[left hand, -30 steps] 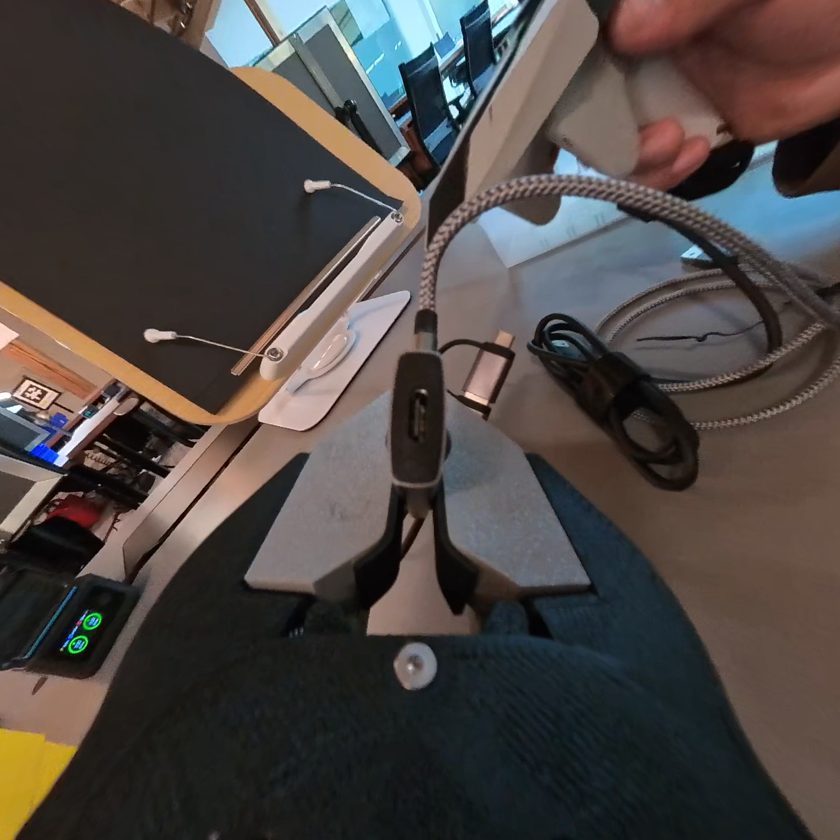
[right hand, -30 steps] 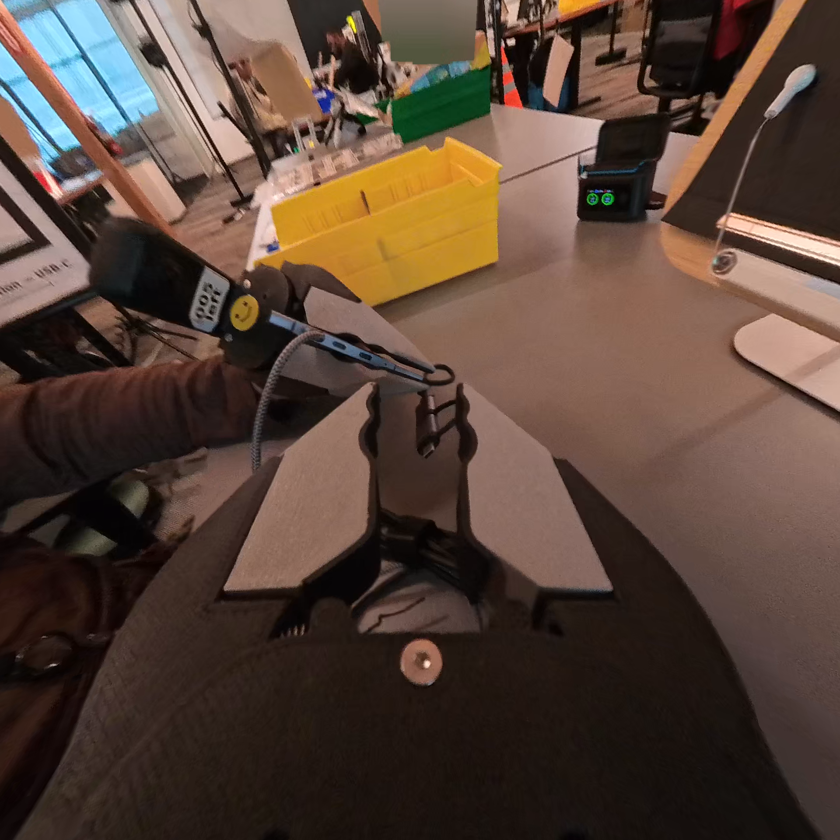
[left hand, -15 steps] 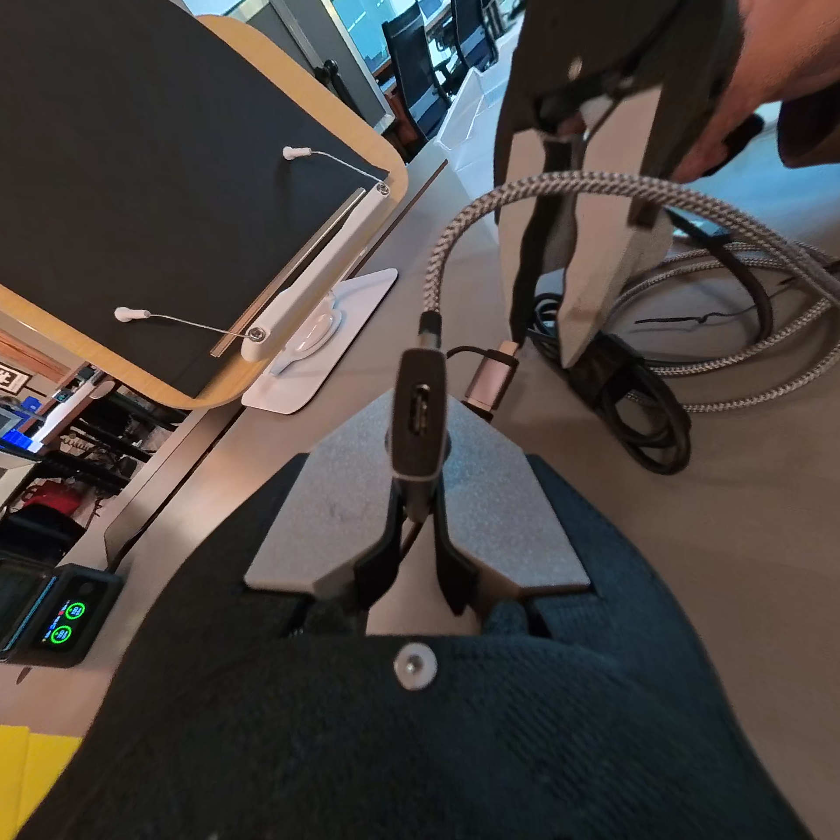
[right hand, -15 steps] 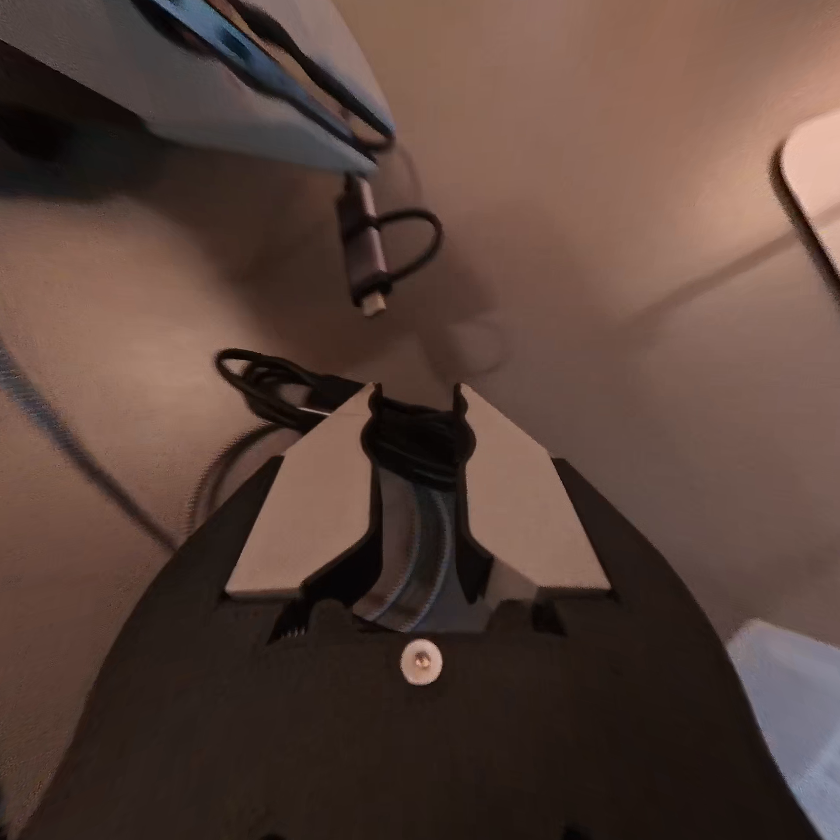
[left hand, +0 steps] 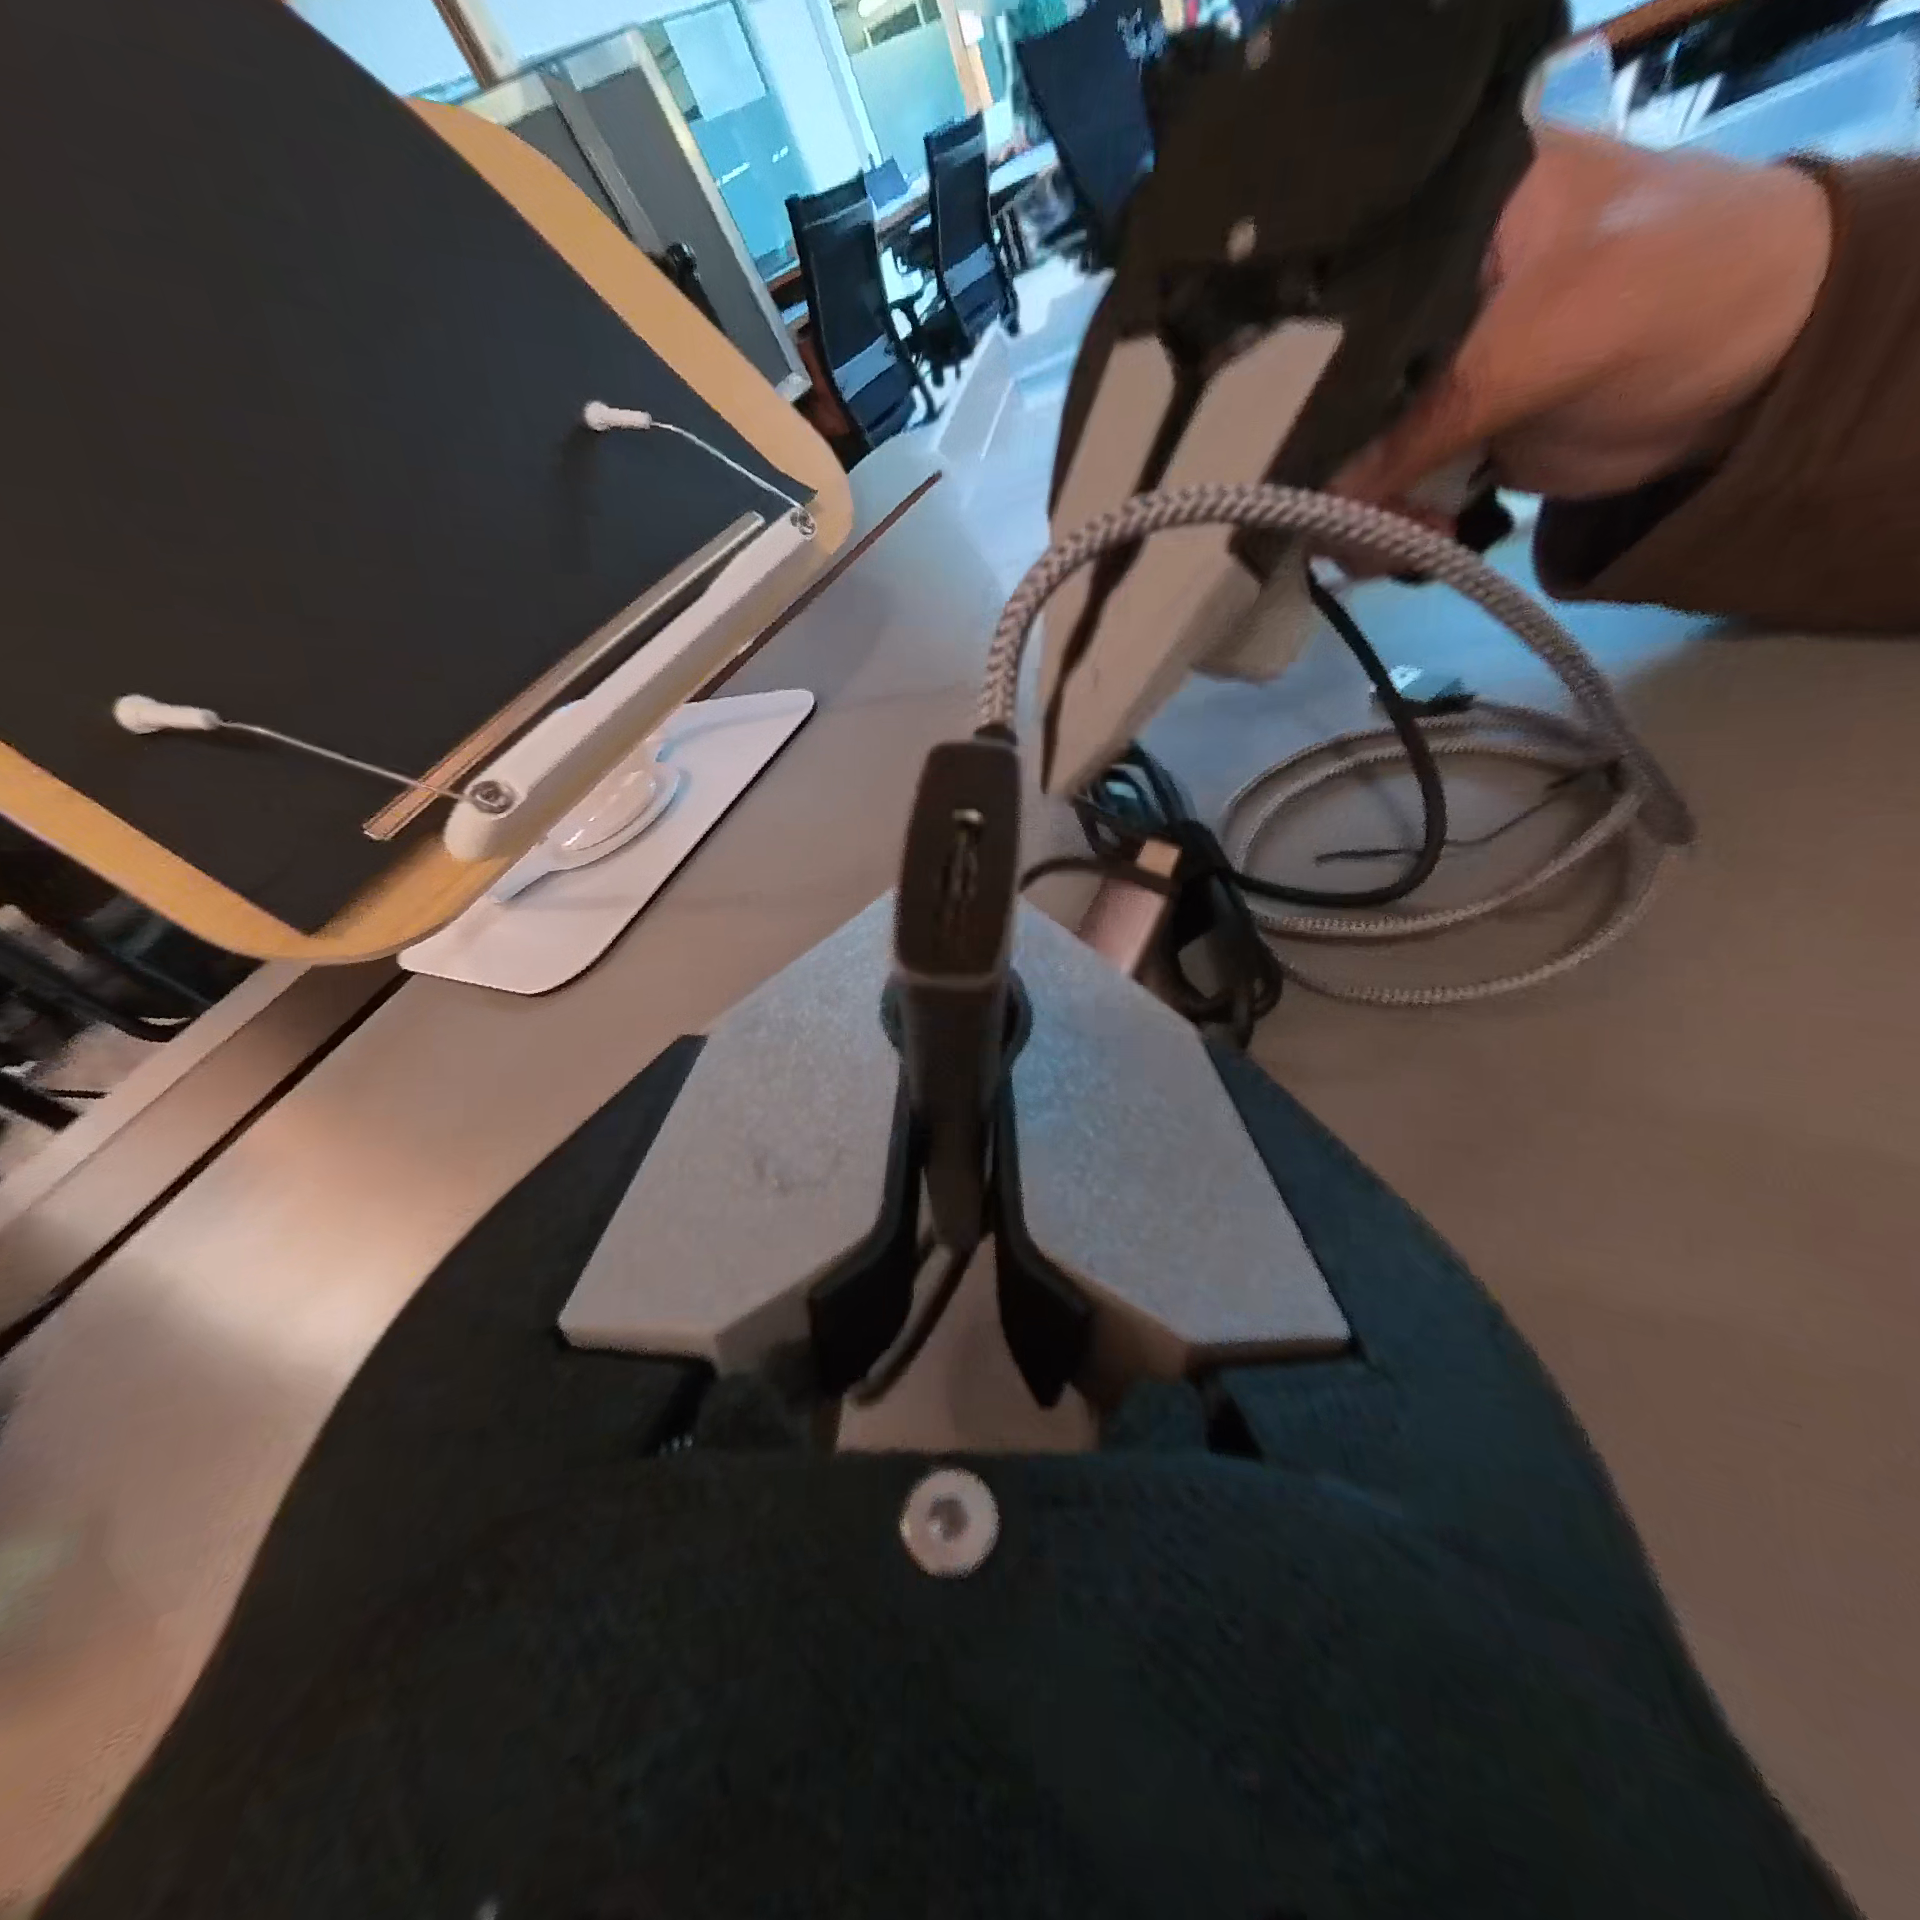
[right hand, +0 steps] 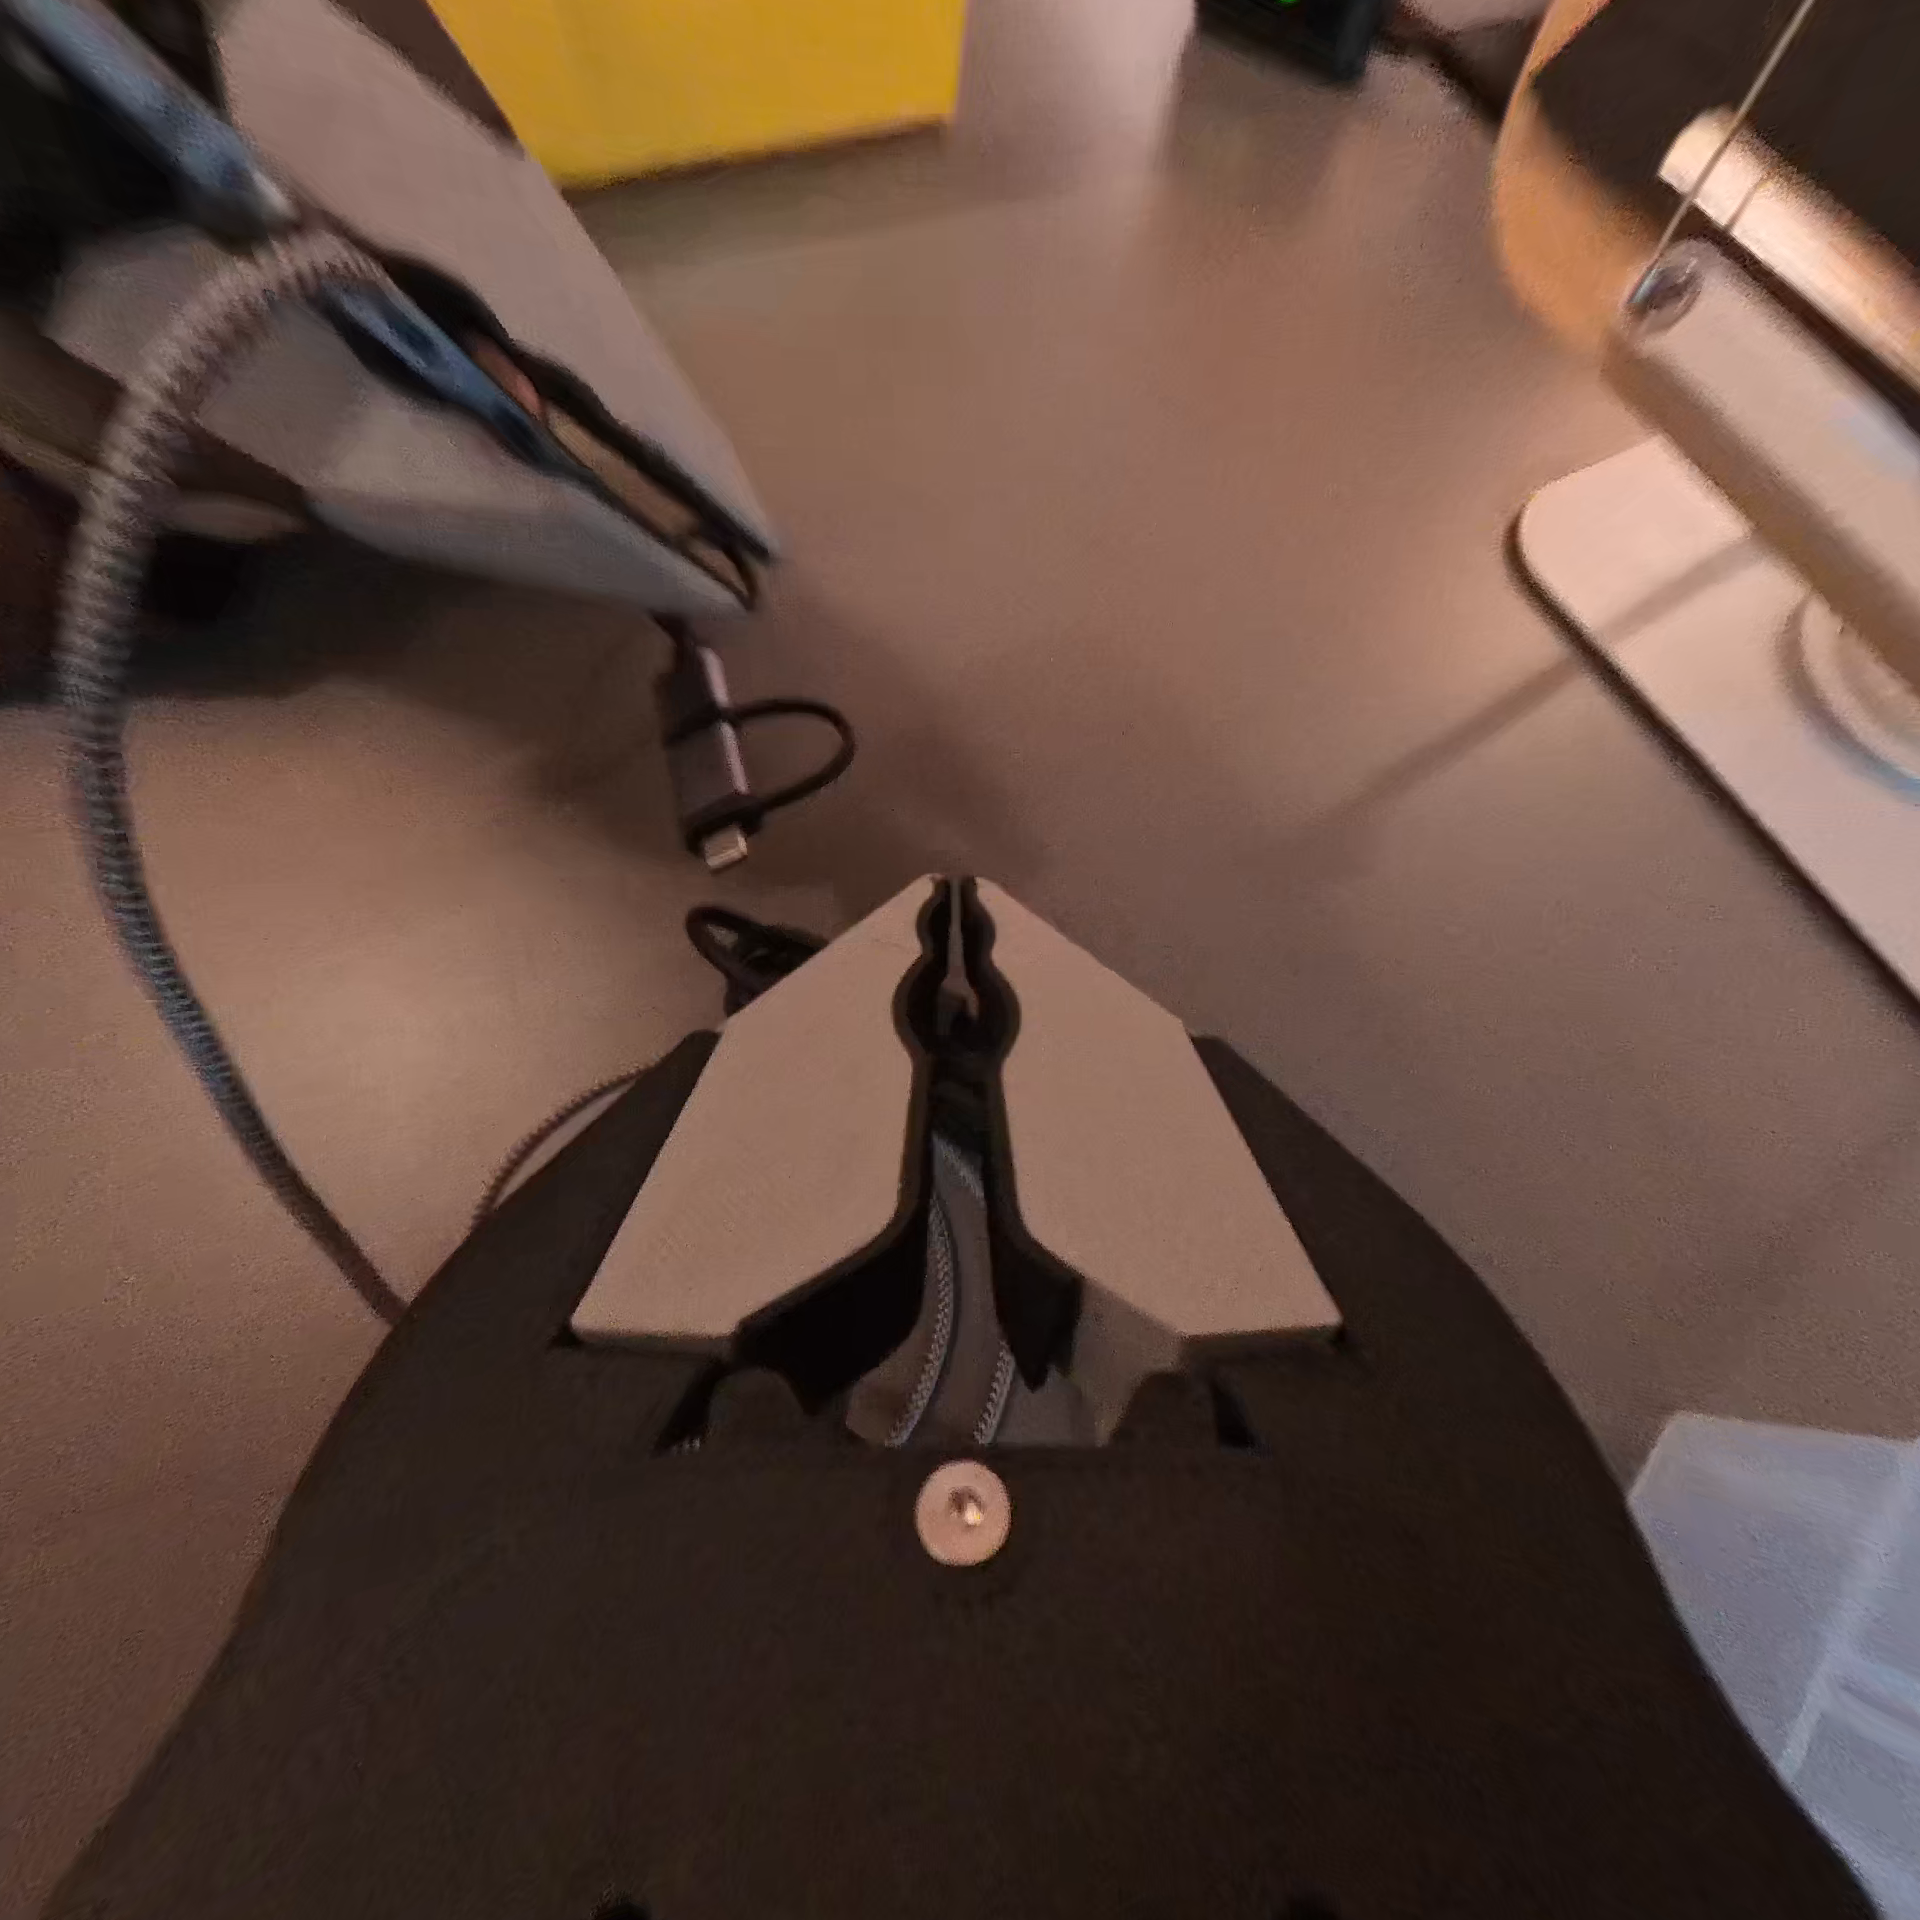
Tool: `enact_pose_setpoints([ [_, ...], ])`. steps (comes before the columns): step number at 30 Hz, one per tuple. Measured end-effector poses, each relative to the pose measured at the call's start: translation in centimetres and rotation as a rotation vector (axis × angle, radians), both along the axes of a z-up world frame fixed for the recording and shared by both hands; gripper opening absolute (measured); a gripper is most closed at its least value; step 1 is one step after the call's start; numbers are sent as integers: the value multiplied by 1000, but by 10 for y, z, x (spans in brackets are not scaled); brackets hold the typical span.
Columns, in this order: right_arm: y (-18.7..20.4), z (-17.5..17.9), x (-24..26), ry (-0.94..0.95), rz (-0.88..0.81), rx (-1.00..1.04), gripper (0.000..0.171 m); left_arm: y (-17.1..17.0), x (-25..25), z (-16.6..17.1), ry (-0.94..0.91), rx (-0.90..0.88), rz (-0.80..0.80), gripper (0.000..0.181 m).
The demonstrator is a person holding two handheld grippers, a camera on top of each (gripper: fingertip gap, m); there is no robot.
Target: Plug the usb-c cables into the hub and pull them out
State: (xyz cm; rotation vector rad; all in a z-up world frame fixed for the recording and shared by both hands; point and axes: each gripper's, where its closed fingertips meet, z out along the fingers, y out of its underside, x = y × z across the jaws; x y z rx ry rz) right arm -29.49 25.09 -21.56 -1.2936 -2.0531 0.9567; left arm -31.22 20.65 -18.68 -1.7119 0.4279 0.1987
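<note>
My left gripper (left hand: 954, 1023) is shut on a dark grey hub (left hand: 958, 862) and holds it upright above the table. A grey braided cable (left hand: 1195, 514) runs from the hub's far end and loops right. My right gripper (right hand: 954, 891) is shut on a bundled black cable (right hand: 750, 948) that lies on the table. In the left wrist view the right gripper (left hand: 1075, 764) points down onto that bundle (left hand: 1205, 904). A grey plug with a tethered adapter (right hand: 715, 774) hangs below the left gripper (right hand: 743, 566) and the hub (right hand: 499, 374).
A black board with a tan rim (left hand: 312, 416) stands on a white base (left hand: 613, 894) at the left. Coils of braided cable (left hand: 1475, 894) lie at the right. A yellow bin (right hand: 727, 83) sits at the far side. A white object (right hand: 1808, 1579) lies near the right. Left tips to right tips: about 6 cm.
My right gripper has swung down from facing the hub to the table and shut its fingers on the black cable bundle. My left gripper keeps hold of the hub and has barely moved.
</note>
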Motion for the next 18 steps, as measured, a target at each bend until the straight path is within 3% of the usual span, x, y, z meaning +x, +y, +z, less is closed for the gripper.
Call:
enact_pose_setpoints([
  [4, 22, -37, -2, -165, -147, 130, 6, -5, 3, 11, -118, 42, -61, 4],
  [6, 25, -38, -4, -180, -165, 113, 10, -5, 5, 9, -140, 15, -77, 4],
  [12, -30, 35, -2, 143, 96, -170, 18, -3, 18, -2, -137, -52, -121, 4],
  [18, -46, 60, 8, 179, 200, -415, 17, -4, 19, 5, -143, -14, -125, 3],
])
